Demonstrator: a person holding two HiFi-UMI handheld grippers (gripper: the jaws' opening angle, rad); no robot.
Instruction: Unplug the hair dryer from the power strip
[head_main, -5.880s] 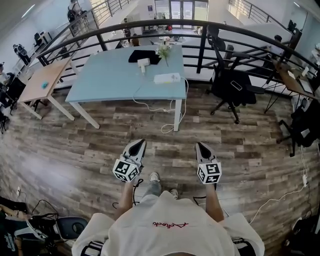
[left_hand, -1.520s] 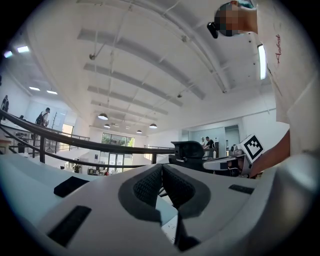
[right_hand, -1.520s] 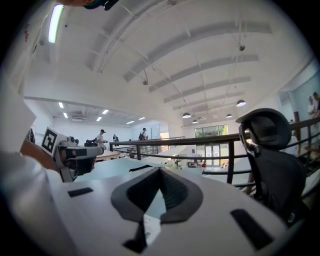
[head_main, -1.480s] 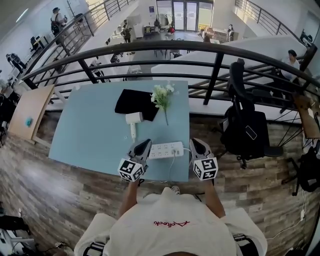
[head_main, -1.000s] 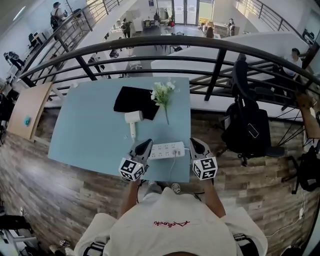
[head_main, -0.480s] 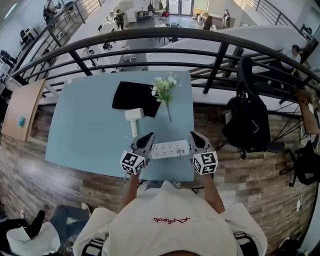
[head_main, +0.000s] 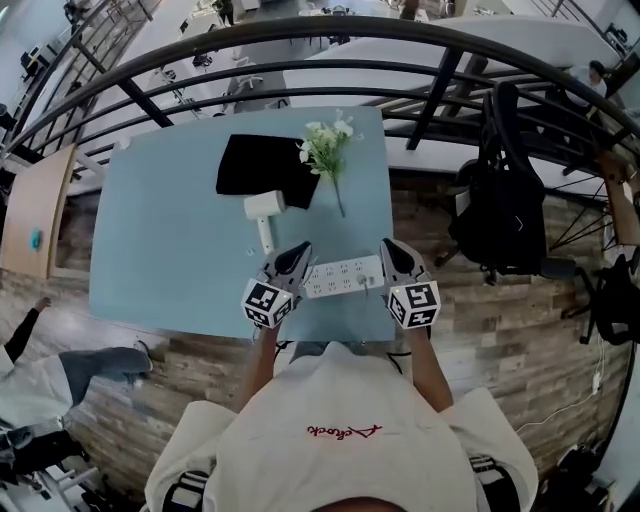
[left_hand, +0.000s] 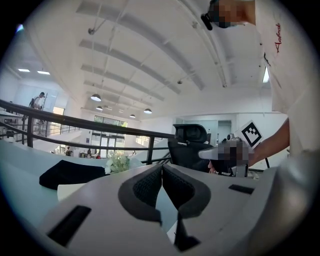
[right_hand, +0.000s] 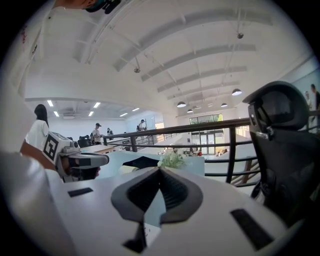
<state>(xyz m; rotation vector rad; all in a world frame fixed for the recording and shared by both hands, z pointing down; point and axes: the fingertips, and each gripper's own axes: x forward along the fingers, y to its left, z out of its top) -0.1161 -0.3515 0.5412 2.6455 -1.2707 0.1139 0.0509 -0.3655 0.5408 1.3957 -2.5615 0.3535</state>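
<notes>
Two empty tools, jaws pressed together: I held my left gripper (head_main: 293, 259) and right gripper (head_main: 391, 256) either side of the power strip (head_main: 343, 277), probably to steady it; the hair dryer (head_main: 263, 213) lay just beyond on the table (head_main: 150, 230).

**Counter Layout**

On the counter (head_main: 170, 250), the power strip (head_main: 343, 277) lies by the near edge, between the left claw (head_main: 300, 249) and the right claw (head_main: 388, 246). The hair dryer (head_main: 264, 212) lies just behind it, leftward. The cloth (head_main: 255, 165) lies behind that, with flowers (head_main: 328, 148) at its right. A chair (head_main: 510, 205) stands right of the counter.
</notes>
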